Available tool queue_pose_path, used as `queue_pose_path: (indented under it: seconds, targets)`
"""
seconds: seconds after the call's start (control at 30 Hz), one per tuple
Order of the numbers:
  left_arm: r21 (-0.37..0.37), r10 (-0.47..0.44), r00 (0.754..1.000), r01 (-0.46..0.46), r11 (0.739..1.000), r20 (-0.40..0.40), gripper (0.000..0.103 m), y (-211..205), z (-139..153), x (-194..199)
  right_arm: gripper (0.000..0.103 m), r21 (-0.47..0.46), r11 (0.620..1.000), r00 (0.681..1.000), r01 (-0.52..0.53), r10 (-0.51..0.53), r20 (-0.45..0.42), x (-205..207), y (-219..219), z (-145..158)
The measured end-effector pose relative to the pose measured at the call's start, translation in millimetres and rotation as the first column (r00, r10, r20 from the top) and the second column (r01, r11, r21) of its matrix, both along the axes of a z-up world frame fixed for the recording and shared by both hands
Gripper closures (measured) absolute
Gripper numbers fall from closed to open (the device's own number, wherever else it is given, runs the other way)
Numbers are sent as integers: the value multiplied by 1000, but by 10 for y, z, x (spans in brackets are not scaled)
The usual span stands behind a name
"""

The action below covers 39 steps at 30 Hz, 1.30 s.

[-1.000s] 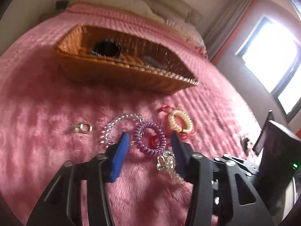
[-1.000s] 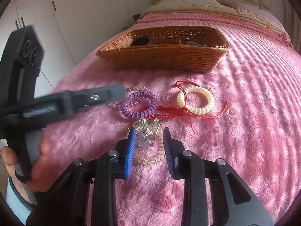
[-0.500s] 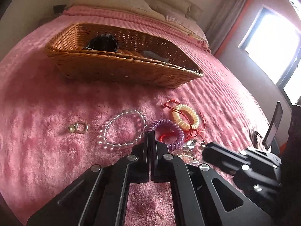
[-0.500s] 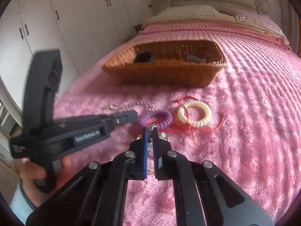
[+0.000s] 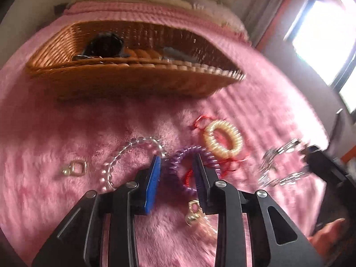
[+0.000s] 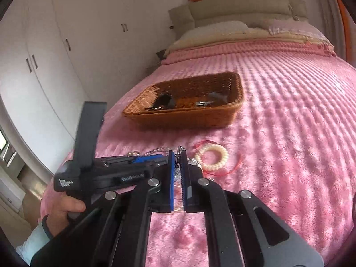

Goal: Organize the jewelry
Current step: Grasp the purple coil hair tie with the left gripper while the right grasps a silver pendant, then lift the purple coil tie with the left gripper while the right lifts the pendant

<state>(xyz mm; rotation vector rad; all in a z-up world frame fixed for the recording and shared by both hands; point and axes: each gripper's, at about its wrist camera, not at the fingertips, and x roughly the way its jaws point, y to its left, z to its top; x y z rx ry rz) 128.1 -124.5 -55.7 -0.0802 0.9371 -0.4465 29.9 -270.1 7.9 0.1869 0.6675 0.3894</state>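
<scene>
My left gripper (image 5: pixel 178 158) is open, its fingers straddling one side of a purple coil bracelet (image 5: pixel 178 162) on the pink bedspread. A clear bead bracelet (image 5: pixel 124 153), a cream coil bracelet (image 5: pixel 223 139) with red cord and a small gold ring charm (image 5: pixel 75 168) lie nearby. My right gripper (image 6: pixel 177 155) is shut on a silver chain piece (image 6: pixel 178 153), held above the bed; the piece also shows blurred in the left wrist view (image 5: pixel 280 164). A wicker basket (image 6: pixel 189 120) stands farther back.
The basket (image 5: pixel 133 80) holds a dark item (image 5: pixel 104 44) and some grey pieces. A gold clasp piece (image 5: pixel 195 213) lies under my left gripper's right finger. White wardrobes (image 6: pixel 55 55) stand to the left; a window (image 5: pixel 322 33) is to the right.
My left gripper has opened and moved forward around the purple coil bracelet. My right gripper has lifted up and back with the silver chain piece in it.
</scene>
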Motion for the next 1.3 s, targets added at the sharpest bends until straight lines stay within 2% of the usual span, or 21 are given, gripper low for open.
queue_pose_path:
  seconds: [0.1,0.13,0.17,0.3,0.43,0.63,0.83,0.87,0.9,0.93,1.0,1.13,1.3]
  targets:
    - [123,0,998,-7,992,56,85,-146,-13,-53,99,5,1000,999,12,-12,-33,73,-69,-98]
    - [127,-1,998,-8,992,64,87,-150,-9,-70,99,15,1000,999,13,-12,-46,95,-96,-130]
    - [120,2,997,-11,993,72,93,-137,6,-90,99,22,1000,999,13,-12,-53,101,-118,-145]
    - [39,30,994,-35,999,106,94,51,128,-263,99,59,998,998,-10,14,-68,100,-161,-156]
    - [-10,86,989,-86,996,124,94,293,236,-534,99,45,999,997,0,4,-81,53,-226,-165]
    - [7,180,983,-181,984,44,94,644,82,-879,99,9,1000,984,17,-15,-177,33,-412,-390]
    - [-2,185,983,-185,983,19,91,679,28,-1061,97,-93,995,977,-42,21,-214,-44,-340,-519]
    - [-4,177,984,-177,984,10,86,660,22,-1077,94,-111,993,975,-50,24,-223,-47,-324,-534]
    - [-14,156,988,-156,988,4,79,641,32,-1114,81,-122,991,974,-51,22,-227,-53,-317,-544]
    - [-20,144,990,-144,989,6,75,645,29,-1176,63,-134,990,975,-43,12,-222,-73,-314,-541]
    - [-14,127,992,-127,992,13,72,628,47,-1239,45,-132,991,982,-23,-2,-189,-125,-325,-498]
    - [-9,150,988,-150,989,37,66,679,39,-1252,45,-118,993,991,0,-15,-130,-132,-287,-399]
    - [-70,161,987,-159,985,13,64,779,3,-1196,45,-174,985,990,-5,-20,-141,26,-42,-501]
